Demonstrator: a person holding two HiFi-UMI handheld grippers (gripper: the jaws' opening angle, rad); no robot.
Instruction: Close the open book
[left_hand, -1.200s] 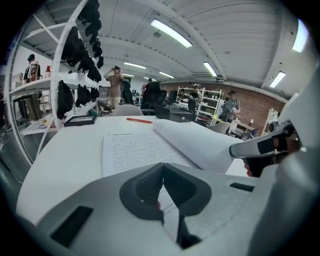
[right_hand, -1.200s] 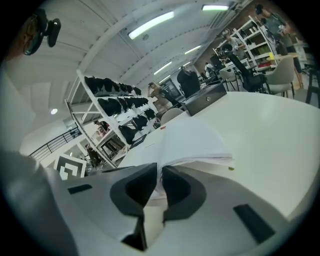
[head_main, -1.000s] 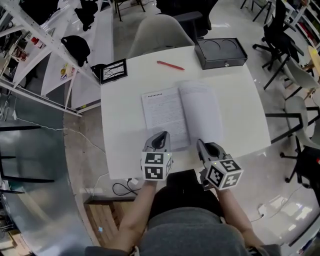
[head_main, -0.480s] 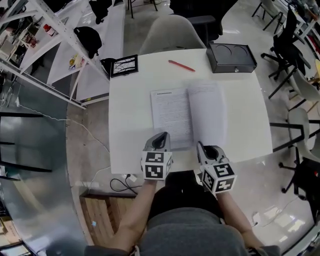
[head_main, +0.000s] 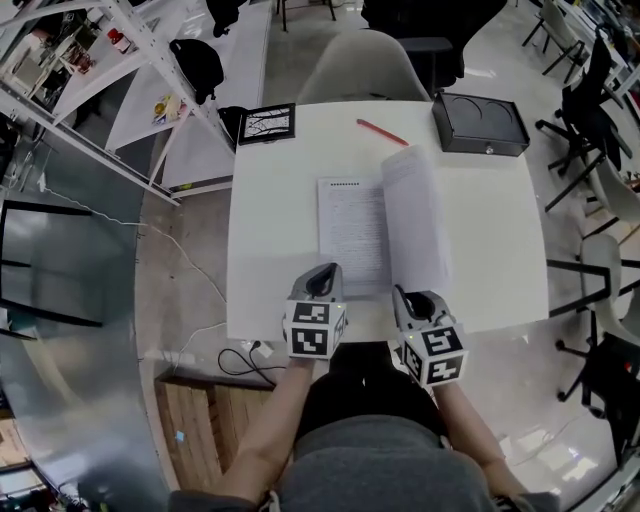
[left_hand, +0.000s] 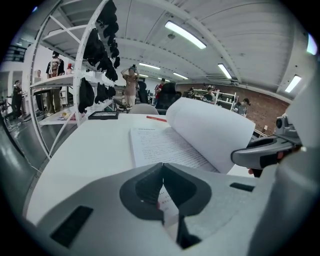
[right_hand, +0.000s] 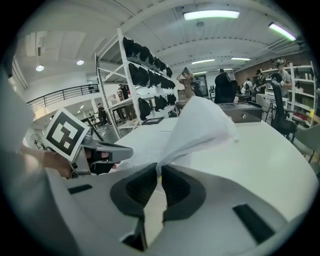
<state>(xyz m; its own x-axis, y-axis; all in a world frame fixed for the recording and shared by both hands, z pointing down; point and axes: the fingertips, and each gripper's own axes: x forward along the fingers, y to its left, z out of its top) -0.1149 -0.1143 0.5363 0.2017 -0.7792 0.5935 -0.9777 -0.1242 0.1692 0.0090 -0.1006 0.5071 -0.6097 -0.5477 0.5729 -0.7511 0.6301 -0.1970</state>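
An open book lies on the white table (head_main: 270, 230). Its left page (head_main: 350, 235) is flat and printed with text. The right page (head_main: 415, 215) is raised and curls toward the left; it also shows as a rising white sheet (right_hand: 200, 127) and a curved sheet (left_hand: 210, 132). My right gripper (head_main: 399, 293) (right_hand: 159, 170) is shut on the near edge of that raised page. At the book's near left corner my left gripper (head_main: 322, 272) (left_hand: 162, 170) has its jaws together, with a strip of the book's paper edge showing between them.
A red pen (head_main: 382, 132) lies beyond the book. A black box (head_main: 480, 122) sits at the far right corner and a black-framed picture (head_main: 267, 123) at the far left corner. A grey chair (head_main: 365, 65) stands behind the table. Metal shelving (head_main: 120, 60) stands to the left.
The right page, flat a second ago, has risen off the table and swung leftward in my right gripper. The left gripper has stayed at the book's near left corner.
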